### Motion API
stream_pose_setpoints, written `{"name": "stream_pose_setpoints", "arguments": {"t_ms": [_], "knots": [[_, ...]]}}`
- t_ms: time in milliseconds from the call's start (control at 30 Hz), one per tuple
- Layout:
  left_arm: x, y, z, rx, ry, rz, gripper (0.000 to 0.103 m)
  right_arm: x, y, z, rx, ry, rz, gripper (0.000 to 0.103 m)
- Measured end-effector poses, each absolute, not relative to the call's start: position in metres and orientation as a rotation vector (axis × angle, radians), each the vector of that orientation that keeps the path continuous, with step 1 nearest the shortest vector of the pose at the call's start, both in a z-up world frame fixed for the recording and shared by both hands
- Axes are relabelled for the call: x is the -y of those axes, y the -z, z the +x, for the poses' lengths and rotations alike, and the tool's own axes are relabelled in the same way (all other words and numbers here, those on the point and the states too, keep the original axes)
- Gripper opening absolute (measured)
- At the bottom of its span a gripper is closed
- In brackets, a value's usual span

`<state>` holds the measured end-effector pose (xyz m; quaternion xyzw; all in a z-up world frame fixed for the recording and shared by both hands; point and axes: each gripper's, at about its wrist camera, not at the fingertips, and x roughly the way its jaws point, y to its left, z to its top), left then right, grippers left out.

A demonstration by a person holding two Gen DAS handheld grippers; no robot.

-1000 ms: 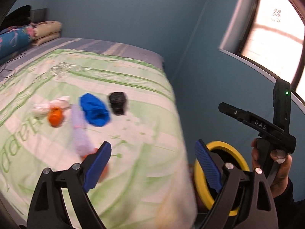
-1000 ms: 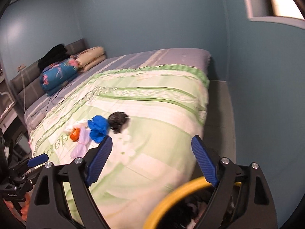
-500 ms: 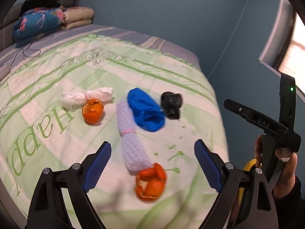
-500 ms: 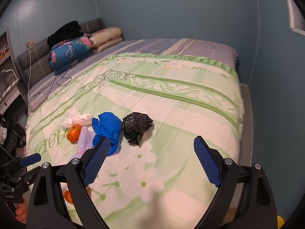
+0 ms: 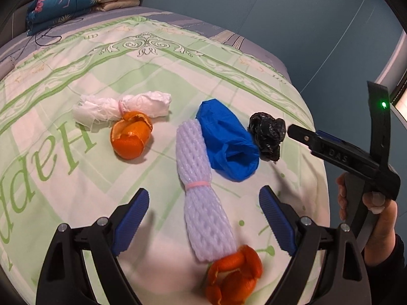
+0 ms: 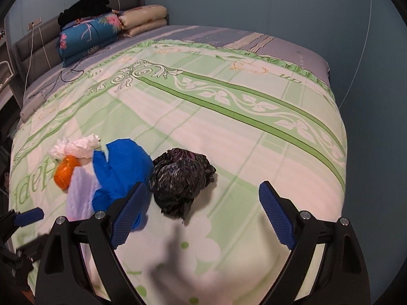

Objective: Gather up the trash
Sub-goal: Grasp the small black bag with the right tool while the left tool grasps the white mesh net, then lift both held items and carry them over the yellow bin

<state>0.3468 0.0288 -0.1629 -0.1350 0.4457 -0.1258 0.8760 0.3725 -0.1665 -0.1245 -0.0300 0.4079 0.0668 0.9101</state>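
**Trash on bedspread, both grippers empty**

On the green-patterned bedspread (image 5: 178, 58), left to right: a white tissue bundle (image 5: 122, 106) touching an orange peel (image 5: 131, 137); a white foam fruit net (image 5: 203, 193), a second orange peel (image 5: 234, 279) at its near end; a blue plastic bag (image 5: 229, 139) against the net; a crumpled black bag (image 5: 267, 134) just beside it. The left gripper (image 5: 203, 218) hovers over the net, jaws apart, holding nothing. The right gripper (image 6: 203, 216) hovers by the black bag, jaws apart, empty.

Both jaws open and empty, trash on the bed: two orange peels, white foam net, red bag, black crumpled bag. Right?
One thing is off: the bag beside the black crumpled bag is blue, not red, as the left wrist view shows. The rest stands: two orange peels, the white foam net, both jaws open and empty.
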Motion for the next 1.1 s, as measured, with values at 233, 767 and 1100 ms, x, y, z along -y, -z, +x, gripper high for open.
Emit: {"name": "stream_pose_setpoints", "arguments": {"t_ms": [233,767,1100], "knots": [[-0.031,0.175,0.362,-0.951,0.224,-0.312,0.079,0.157,0.142,0.398,-0.879,-0.113,-0.071,0.085],[-0.019,0.195,0.364,-1.021,0.218,-0.285,0.028,0.147,0.16,0.413,-0.922,-0.075,-0.099,0.069],[-0.026,0.176,0.353,-0.975,0.253,-0.297,0.027,0.142,0.154,0.408,-0.911,-0.093,-0.098,0.034]]}}
